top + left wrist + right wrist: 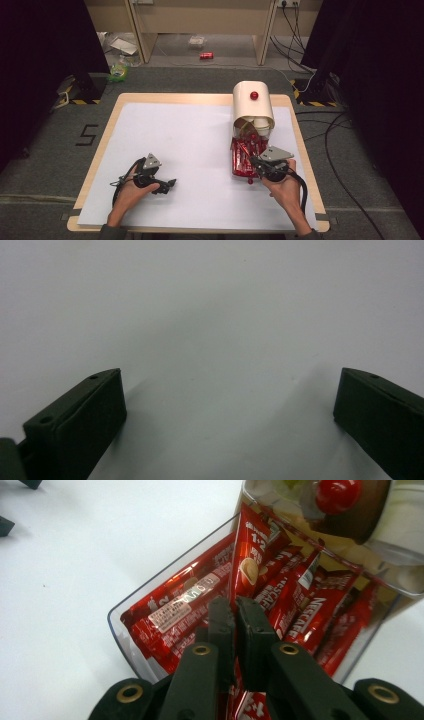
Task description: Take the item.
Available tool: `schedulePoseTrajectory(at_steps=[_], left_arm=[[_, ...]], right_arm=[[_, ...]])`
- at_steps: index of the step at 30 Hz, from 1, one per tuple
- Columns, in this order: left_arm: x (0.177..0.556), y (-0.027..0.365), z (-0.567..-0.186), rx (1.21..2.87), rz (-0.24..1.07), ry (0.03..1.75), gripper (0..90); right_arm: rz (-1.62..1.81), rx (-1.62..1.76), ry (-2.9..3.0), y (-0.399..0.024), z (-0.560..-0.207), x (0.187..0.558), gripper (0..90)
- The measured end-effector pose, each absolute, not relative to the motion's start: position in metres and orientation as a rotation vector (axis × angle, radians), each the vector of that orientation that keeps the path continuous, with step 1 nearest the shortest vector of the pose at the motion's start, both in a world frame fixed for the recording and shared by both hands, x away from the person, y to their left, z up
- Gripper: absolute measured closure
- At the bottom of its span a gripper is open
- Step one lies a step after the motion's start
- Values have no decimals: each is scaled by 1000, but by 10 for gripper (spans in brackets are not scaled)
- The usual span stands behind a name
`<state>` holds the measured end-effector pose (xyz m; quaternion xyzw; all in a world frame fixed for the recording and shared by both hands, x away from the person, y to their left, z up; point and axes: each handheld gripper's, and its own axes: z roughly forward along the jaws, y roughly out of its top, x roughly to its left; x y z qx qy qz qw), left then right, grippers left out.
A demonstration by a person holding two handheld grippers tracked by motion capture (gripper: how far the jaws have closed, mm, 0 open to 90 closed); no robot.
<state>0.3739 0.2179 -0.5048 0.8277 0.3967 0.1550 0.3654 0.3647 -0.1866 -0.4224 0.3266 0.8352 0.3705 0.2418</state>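
Right gripper (pixel 256 164) sits lower right of centre in the high view, over the near end of a clear tray (pixel 233 167) packed with red coffee sachets (pixel 245 152). In the right gripper view the right gripper (pixel 235 602) has its jaws pressed together on one upright sachet (pixel 248 562), pinching its lower part; the sachet stands up out of the pile, above the others lying slanted in the tray (pixel 116 620). The right hand (pixel 285 187) comes in from the bottom edge, cable looping off to the right.

Behind the tray, toward upper right of the high view, a cream dispenser (pixel 252 102) with a red knob (pixel 254 95) on top; white paper cups (pixel 261 125) show at its lower opening. The red knob (pixel 339 494) appears at the top of the right gripper view.

Left gripper (pixel 165 186) is lower left in the high view, lying on the white mat (pixel 190 145), held by the left hand (pixel 132 192), well apart from the tray. In the left gripper view the left gripper (pixel 230 405) has jaws wide apart, nothing between them, just bare white mat (pixel 215 315).

The mat covers a wooden table (pixel 107 122). Red can (pixel 206 55) on the floor at the top of the frame.
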Motion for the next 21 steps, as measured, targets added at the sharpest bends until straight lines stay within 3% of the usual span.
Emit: schedulePoseTrajectory(at_steps=[21], left_arm=[[374,218,-505,2127,398,1020,0]], right_arm=[[946,911,2308,-197,-436,375,798]])
